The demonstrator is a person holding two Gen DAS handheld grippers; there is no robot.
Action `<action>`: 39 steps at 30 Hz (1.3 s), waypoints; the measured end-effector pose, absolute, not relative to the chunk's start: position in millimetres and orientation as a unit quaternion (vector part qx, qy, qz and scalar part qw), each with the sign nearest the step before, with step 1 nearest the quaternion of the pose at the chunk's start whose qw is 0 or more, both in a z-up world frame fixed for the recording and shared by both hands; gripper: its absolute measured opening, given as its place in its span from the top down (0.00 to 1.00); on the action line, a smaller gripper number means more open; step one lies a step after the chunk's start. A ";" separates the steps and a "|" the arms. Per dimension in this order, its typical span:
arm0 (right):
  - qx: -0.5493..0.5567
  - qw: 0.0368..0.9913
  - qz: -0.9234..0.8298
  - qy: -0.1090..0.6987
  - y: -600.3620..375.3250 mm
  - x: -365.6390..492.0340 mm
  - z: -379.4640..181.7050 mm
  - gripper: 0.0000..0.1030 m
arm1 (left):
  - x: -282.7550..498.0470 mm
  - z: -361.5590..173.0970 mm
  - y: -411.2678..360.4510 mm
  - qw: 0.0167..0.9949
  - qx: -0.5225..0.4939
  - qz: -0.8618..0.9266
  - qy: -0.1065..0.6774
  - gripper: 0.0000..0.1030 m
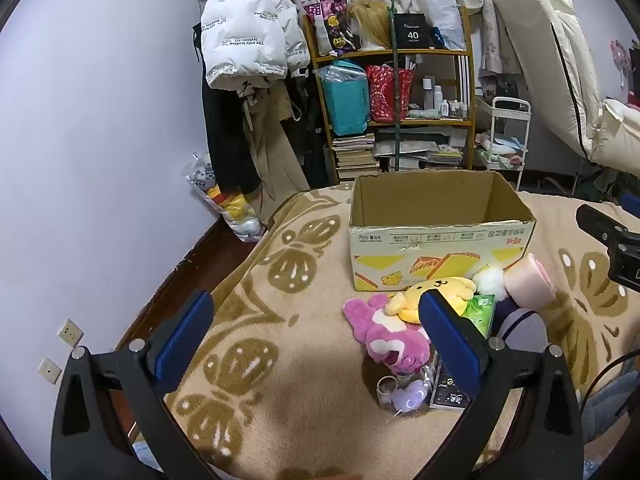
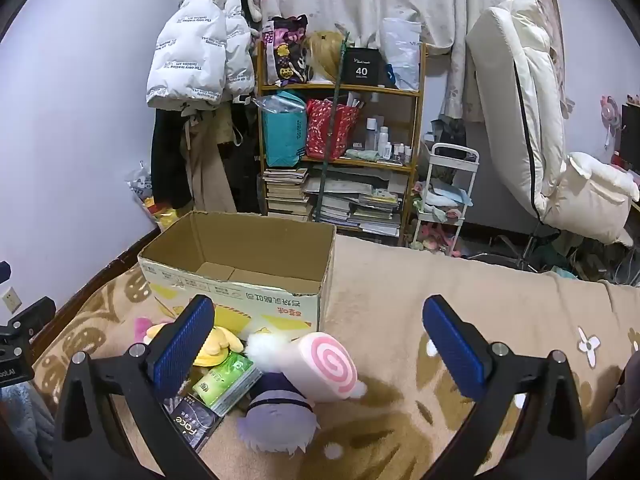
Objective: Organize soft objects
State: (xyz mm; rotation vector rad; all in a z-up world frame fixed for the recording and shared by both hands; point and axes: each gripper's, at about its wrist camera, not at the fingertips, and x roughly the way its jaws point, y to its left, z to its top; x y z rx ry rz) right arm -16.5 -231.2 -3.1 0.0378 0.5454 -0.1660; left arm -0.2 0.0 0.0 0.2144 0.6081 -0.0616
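An open, empty cardboard box stands on the beige patterned blanket; it also shows in the right wrist view. In front of it lie a pink plush, a yellow plush, a pink swirl roll plush, a lavender-haired doll and a white fluffy toy. My left gripper is open and empty, hovering left of the pile. My right gripper is open and empty, above the roll plush and doll.
A green tissue pack, a black "face" packet, a small purple toy and a clear ring lie among the plush. A wall is at left. A cluttered shelf stands beyond the bed.
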 end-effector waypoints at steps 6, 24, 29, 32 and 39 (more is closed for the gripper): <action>0.017 0.959 -0.082 0.271 -231.3 -16.5 -3.2 0.00 | -0.1 -0.1 0.2 0.947 0.109 -0.029 0.302 0.02; 0.017 0.959 -0.083 0.270 -231.0 -16.1 -2.8 0.00 | 4.4 -3.0 7.0 0.947 0.107 -0.016 0.302 0.02; 0.017 0.959 -0.083 0.270 -231.8 -15.8 -2.8 0.00 | 4.8 -3.1 6.2 0.947 0.108 -0.015 0.301 0.02; 0.017 0.959 -0.084 0.270 -231.1 -15.1 -3.3 0.00 | 5.0 -2.9 6.7 0.947 0.109 -0.016 0.301 0.02; 0.017 0.959 -0.083 0.270 -232.4 -16.1 -2.8 0.00 | 5.1 -3.2 6.5 0.947 0.108 -0.015 0.302 0.02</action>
